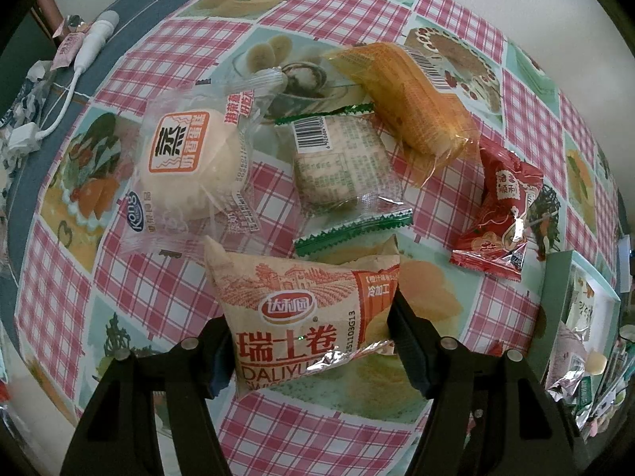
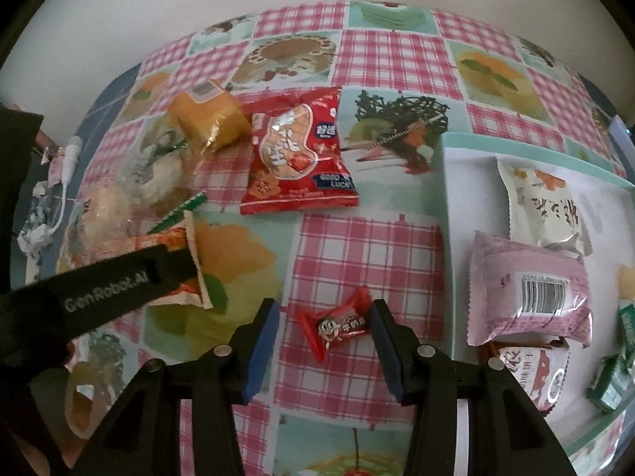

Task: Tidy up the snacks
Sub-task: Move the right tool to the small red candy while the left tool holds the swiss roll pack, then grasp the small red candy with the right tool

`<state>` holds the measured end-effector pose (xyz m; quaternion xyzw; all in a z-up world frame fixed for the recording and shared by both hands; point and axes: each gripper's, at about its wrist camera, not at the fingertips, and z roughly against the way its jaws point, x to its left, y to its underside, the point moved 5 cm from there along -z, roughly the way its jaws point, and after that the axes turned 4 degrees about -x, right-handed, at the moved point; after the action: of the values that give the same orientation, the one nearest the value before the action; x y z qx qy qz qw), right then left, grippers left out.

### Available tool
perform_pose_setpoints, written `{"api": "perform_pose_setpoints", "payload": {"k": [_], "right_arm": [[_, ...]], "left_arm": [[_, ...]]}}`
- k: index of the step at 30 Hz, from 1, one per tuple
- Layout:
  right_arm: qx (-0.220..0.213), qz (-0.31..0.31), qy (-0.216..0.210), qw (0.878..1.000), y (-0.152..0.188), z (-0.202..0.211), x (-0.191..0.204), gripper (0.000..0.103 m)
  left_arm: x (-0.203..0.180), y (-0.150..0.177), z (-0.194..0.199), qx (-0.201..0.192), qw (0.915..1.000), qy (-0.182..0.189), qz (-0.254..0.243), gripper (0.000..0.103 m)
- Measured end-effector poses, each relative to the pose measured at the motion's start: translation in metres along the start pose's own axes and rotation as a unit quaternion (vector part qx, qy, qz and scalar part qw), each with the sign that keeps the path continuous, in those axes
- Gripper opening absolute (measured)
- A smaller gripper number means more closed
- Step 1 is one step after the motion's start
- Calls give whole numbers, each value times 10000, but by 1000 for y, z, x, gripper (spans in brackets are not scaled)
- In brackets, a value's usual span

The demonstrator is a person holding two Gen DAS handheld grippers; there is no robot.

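On the counter point(image 1: 329, 8), under a pink-check cloth printed with desserts, from left to right:

1. White cable with plug point(image 1: 89, 45), far left edge, beside crumpled paper scraps.
2. Steamed cake point(image 1: 186, 166) in a clear wrapper with an orange label, lying flat.
3. Swiss-roll packet point(image 1: 305, 309), cream and orange, standing between the jaws of the left gripper point(image 1: 309, 341); both pads touch its sides, so the jaws are closed on it at a medium width.
4. Biscuit pack point(image 1: 341, 166), clear with green serrated ends, barcode side up, just beyond the Swiss-roll packet.
5. Orange cake bar point(image 1: 412, 99) in transparent film, angled, touching the biscuit pack's far corner.
6. Red peanut bag point(image 2: 297, 150), flat, label up, apart from the cluster.
7. Small red candy point(image 2: 337, 323), twisted wrapper, lying on a check square between the jaws of the right gripper point(image 2: 323, 341); the jaws are at a moderate gap, the right pad close to the wrapper end, the left pad clear of it.
8. Mint-rimmed tray point(image 2: 448, 206), far right, holding a cream packet point(image 2: 543, 206), a pink packet point(image 2: 528, 289) with barcode, and green-wrapped pieces at its near corner.
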<state>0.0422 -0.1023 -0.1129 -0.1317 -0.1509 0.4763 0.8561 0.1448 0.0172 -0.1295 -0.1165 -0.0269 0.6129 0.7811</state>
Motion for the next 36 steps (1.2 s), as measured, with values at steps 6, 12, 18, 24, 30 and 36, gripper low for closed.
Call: {"api": "perform_pose_setpoints", "payload": {"k": [6, 12, 18, 24, 30, 36], "right_arm": [[-59, 46, 281, 9996, -3, 4, -11, 51], [84, 278, 240, 9993, 2, -1, -6, 51], [112, 414, 304, 9986, 5, -6, 1, 41], [87, 384, 314, 9987, 4, -7, 2, 38], [22, 462, 437, 9980, 2, -8, 3, 31], [-3, 404, 470, 9981, 2, -8, 1, 22]], "left_arm": [[0, 0, 0, -6, 10000, -16, -1, 71], [0, 0, 0, -6, 10000, -15, -2, 71], [0, 0, 0, -6, 10000, -16, -1, 71], [1, 0, 0, -6, 10000, -21, -3, 71], [1, 0, 0, -11, 10000, -29, -18, 71], [1, 0, -1, -28, 10000, -48, -64, 71]]}}
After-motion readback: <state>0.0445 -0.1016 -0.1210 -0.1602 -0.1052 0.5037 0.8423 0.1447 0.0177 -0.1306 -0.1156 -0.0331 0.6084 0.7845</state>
